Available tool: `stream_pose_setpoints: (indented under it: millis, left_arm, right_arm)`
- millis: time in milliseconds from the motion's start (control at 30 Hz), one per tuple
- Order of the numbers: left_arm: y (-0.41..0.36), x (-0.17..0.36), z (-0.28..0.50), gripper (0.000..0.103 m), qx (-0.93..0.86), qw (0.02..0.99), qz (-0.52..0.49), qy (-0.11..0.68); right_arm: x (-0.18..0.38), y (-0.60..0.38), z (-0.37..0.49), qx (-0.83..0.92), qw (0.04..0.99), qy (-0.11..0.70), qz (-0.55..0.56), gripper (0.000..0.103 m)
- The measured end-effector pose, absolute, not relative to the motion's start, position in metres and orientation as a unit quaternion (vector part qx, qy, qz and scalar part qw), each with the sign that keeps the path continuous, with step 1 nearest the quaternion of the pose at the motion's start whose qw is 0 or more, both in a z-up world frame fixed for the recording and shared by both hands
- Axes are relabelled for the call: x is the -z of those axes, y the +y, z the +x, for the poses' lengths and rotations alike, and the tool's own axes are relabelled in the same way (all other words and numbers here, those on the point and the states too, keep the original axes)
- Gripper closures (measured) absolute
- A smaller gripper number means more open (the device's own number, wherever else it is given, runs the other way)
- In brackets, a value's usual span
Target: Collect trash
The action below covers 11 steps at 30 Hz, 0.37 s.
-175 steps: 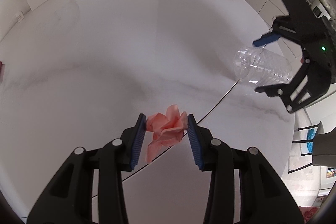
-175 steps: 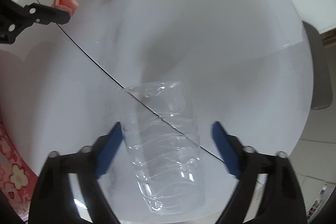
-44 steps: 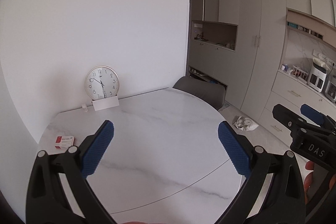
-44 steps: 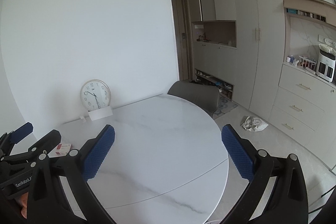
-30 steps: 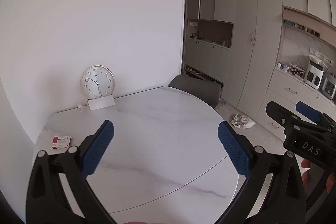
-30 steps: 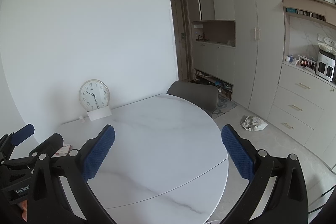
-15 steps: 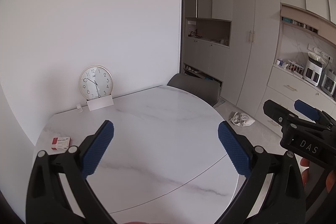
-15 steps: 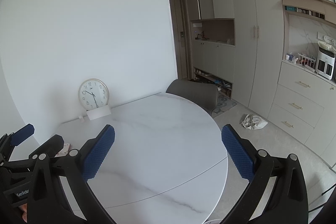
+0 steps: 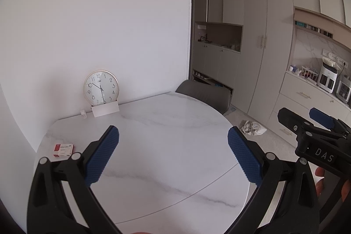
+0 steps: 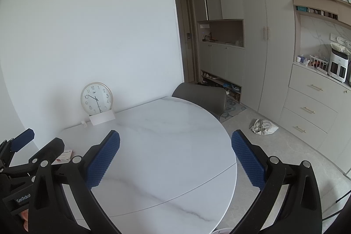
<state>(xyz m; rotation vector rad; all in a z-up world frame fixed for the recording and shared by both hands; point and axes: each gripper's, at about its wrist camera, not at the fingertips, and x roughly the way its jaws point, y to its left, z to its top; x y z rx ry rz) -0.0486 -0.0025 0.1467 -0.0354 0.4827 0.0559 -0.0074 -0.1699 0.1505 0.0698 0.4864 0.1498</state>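
My left gripper point(image 9: 173, 155) is held open above the near side of the round white marble table point(image 9: 153, 142), nothing between its blue pads. My right gripper point(image 10: 175, 159) is open too, empty, over the same table. Each gripper shows in the other's view: the right gripper point(image 9: 316, 124) at the right edge, the left gripper point(image 10: 28, 146) at the lower left. No pink crumpled paper or clear plastic bottle is in view. A small red and white box point(image 9: 63, 149) lies on the table's left side. A crumpled white bag point(image 10: 263, 126) lies on the floor by the drawers.
A round clock point(image 9: 101, 88) with a white card point(image 9: 105, 110) leans on the wall at the table's back. A grey chair point(image 9: 204, 96) stands behind the table. Tall cabinets point(image 10: 252, 47) and a drawer unit point(image 10: 311, 109) with appliances line the right side.
Since 5.8 s ago both grippers have let go of the pink paper and the bottle and risen above the table. Over the last second both views shift only slightly.
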Motion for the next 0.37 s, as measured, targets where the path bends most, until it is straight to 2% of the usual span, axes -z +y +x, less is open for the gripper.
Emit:
stream_pose_setpoints:
  millis: [367]
  left_arm:
    - [-0.0053,-0.1436,-0.0462,0.008,-0.027,0.968,-0.023,0.248]
  right_arm:
    - [-0.1481,-0.1706,-0.0091,-0.072,0.967,0.244,0.033,0.002]
